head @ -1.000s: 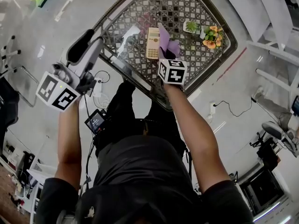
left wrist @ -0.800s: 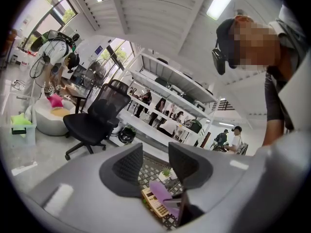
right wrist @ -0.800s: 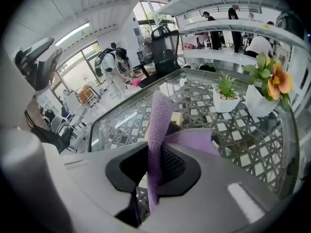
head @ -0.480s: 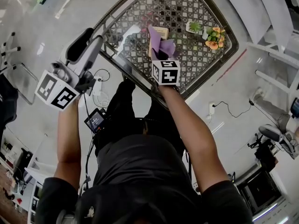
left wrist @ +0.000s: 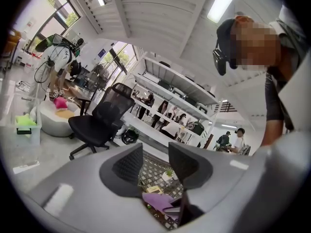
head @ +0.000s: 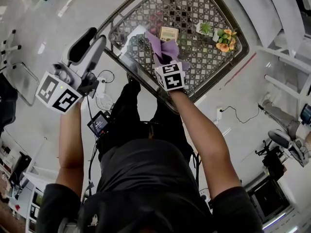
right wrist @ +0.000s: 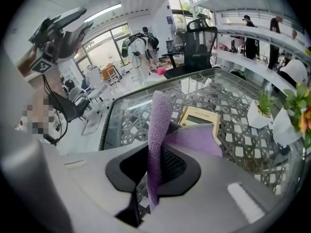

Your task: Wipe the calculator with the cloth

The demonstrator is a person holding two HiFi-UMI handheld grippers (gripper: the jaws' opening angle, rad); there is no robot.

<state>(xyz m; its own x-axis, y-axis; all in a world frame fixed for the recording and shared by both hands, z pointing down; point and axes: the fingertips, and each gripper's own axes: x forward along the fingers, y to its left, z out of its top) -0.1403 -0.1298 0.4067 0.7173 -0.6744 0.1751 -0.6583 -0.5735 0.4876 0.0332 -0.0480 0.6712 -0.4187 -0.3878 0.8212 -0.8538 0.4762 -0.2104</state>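
Claw at left [left wrist: 155, 154] raised beside the tabletop [head: 194, 8], jaws apart around nothing. Right claw [right wrist: 156, 159] clamped on purple cloth [right wrist: 159, 125], tips lost under its folds from overhead. Calculator [head: 168, 33] flat on the lattice just beyond, near end covered by cloth; orange flowers [head: 222, 37] farther right.

We see a nappy purple cloth [right wrist: 159, 125], soft and matt, a smooth cream plastic calculator [right wrist: 199, 121], a glossy glass table [right wrist: 233, 97] over woven lattice, the right gripper [right wrist: 156, 159] in matt grey plastic, black ribbed pads [right wrist: 173, 164].
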